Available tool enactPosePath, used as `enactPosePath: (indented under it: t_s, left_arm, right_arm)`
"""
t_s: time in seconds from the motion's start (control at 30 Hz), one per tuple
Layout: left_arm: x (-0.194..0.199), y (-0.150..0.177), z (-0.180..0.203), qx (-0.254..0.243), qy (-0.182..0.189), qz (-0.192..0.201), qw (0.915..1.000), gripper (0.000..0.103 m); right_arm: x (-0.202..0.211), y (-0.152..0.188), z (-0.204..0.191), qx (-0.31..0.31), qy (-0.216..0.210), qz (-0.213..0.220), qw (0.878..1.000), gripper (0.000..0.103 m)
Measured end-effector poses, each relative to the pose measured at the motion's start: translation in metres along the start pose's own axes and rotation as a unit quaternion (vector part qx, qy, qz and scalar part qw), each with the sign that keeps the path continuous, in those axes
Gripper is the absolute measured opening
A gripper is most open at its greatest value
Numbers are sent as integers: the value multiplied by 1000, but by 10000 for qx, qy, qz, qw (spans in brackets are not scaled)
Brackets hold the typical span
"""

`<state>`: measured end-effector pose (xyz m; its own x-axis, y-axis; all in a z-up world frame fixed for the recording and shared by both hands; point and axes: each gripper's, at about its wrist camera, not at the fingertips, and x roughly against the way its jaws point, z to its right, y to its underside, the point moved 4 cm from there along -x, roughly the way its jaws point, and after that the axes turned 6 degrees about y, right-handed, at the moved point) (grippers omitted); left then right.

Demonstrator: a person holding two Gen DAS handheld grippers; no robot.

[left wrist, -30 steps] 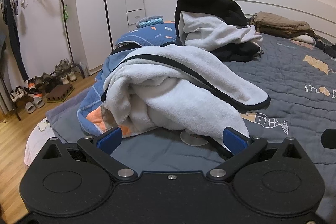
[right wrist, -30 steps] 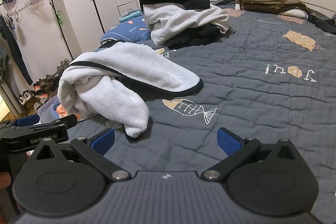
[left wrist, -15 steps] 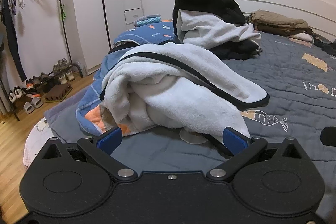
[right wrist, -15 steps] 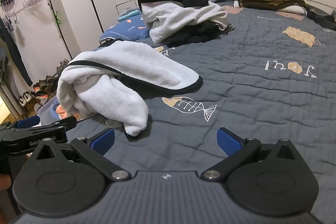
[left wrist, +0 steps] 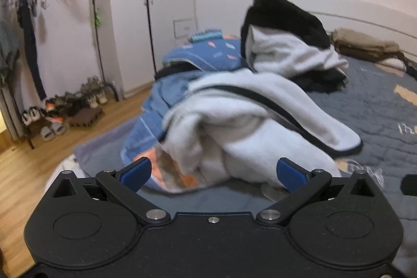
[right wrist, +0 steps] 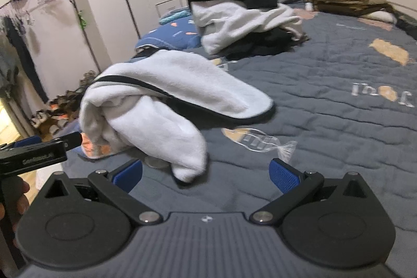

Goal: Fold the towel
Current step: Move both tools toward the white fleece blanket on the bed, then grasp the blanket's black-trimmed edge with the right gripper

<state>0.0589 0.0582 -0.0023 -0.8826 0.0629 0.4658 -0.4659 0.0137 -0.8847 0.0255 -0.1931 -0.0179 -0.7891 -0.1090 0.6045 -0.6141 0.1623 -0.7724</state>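
Observation:
A crumpled white towel (left wrist: 250, 127) with a black border lies bunched on the grey quilted bed (left wrist: 385, 106). My left gripper (left wrist: 213, 172) is open just in front of its near edge, with nothing between the blue pads. In the right wrist view the same towel (right wrist: 166, 100) lies ahead and to the left, one corner hanging down toward me. My right gripper (right wrist: 206, 173) stands open over the quilt (right wrist: 338, 121), just short of that corner. The left gripper's body (right wrist: 34, 155) shows at the left edge, a hand below it.
A heap of black and white clothes (right wrist: 239, 9) sits farther back, brown folded clothes (right wrist: 346, 1) near the headboard. A blue patterned blanket (left wrist: 203, 56) lies behind the towel. Off the bed's left side are wooden floor, a clothes rack (left wrist: 52, 17) with shoes, and a white wardrobe.
Both grippers have moved closer to the towel and swung slightly; the towel looms larger in both views. The picture is blurred by motion. The towel itself lies as before.

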Motion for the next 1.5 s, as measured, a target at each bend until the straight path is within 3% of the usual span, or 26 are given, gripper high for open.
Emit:
enactPosePath:
  t_s: [0.07,0.13,0.47,0.63,0.9,1.03,1.1,1.13,1.2,1.27,1.4,1.5]
  left_arm:
    - [3,-5,-9,46,-20,133,9999,103]
    - [0,-7,-20,249,5,-69,9997,103]
    - [0,-25,-70,913,-164,75,9957,103]
    - [-1,-28,-88,1457,-84,102,9892,103]
    - [0,-29,-95,1749,125,201,9843,103]
    - [-2,-27,-99,1966,191,152,9802,103]
    - [-4,-26,-101,2043,247,120,9785,103]
    - [-4,-25,-101,2069,291,116,9779,103]
    - [-4,-25,-100,2085,333,120,9774,103]
    - [-4,-25,-98,2056,346,146,9779,103]
    - [-4,-25,-98,2067,361,135,9777,103]
    - [-4,-25,-98,2112,381,131,9766,103]
  right_arm:
    - [-9,-6,-9,-7,-111,64,9999,103]
    - [-18,-16,-21,70,-184,160,9997,103]
    - [-83,-70,-89,726,-684,534,9936,103]
    - [-107,-76,-127,1347,-837,685,9850,101]
    - [-131,-82,-163,1820,-1067,803,9742,100]
    - [-145,-81,-174,2057,-947,795,9708,93]
    - [-148,-81,-175,2021,-1003,850,9705,65]
    - [-149,-80,-176,1976,-1044,840,9711,59]
    - [-150,-80,-176,1889,-1121,775,9725,31]
    - [-145,-78,-176,1887,-1188,777,9717,16]
    - [-125,-79,-164,1671,-1215,854,9747,2]
    - [-102,-84,-143,1261,-1260,992,9790,2]
